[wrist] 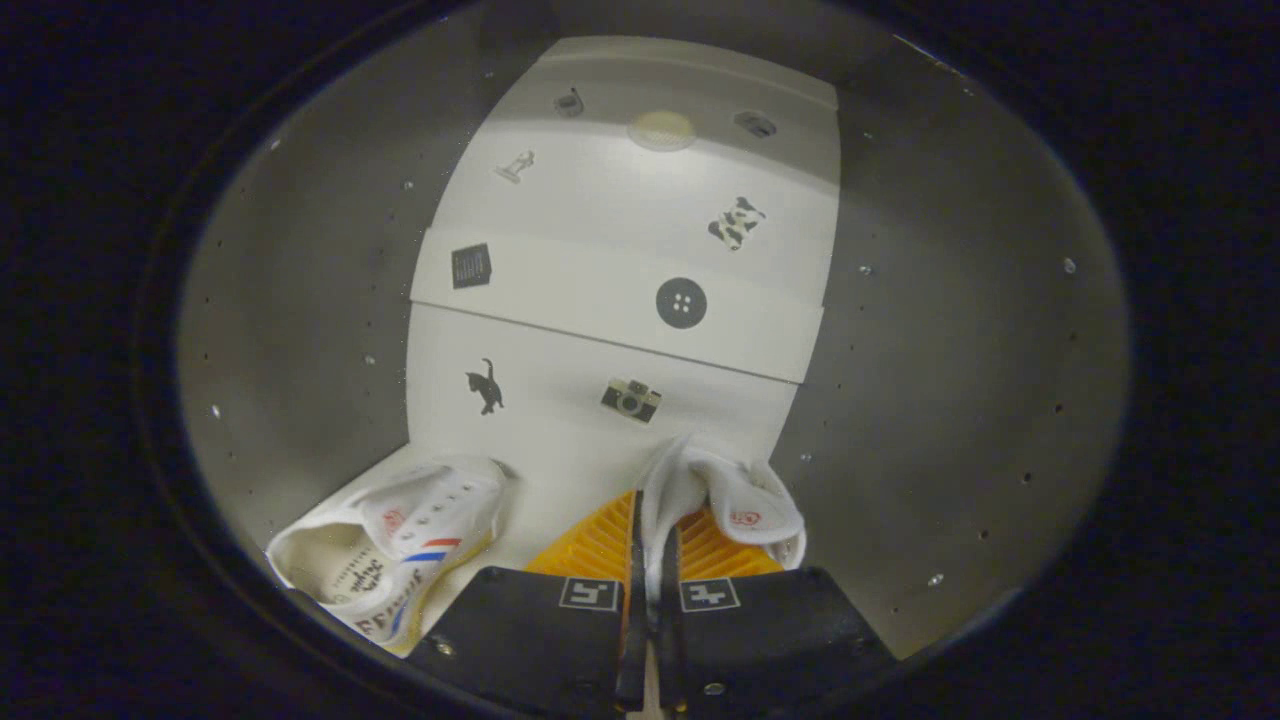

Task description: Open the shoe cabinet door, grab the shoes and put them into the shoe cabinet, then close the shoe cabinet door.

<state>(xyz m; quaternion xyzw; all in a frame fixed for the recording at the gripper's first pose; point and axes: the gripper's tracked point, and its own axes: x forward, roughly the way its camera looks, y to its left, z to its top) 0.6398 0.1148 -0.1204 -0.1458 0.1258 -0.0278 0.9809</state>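
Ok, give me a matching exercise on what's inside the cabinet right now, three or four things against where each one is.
Things:
1. shoe with stripes
2. plain white shoe
3. camera sticker
4. button sticker

Places:
A. pinched between the fingers of the gripper
B. back panel, just beyond the pinched shoe
C. lying left of the fingers
D. back panel, above the camera sticker

Pairs: 1-C, 2-A, 3-B, 4-D

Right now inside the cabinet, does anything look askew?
Yes. The shoe on the left lies tipped on its side against the cabinet wall. The second shoe hangs pinched by its edge in the gripper, jaws closed on it.
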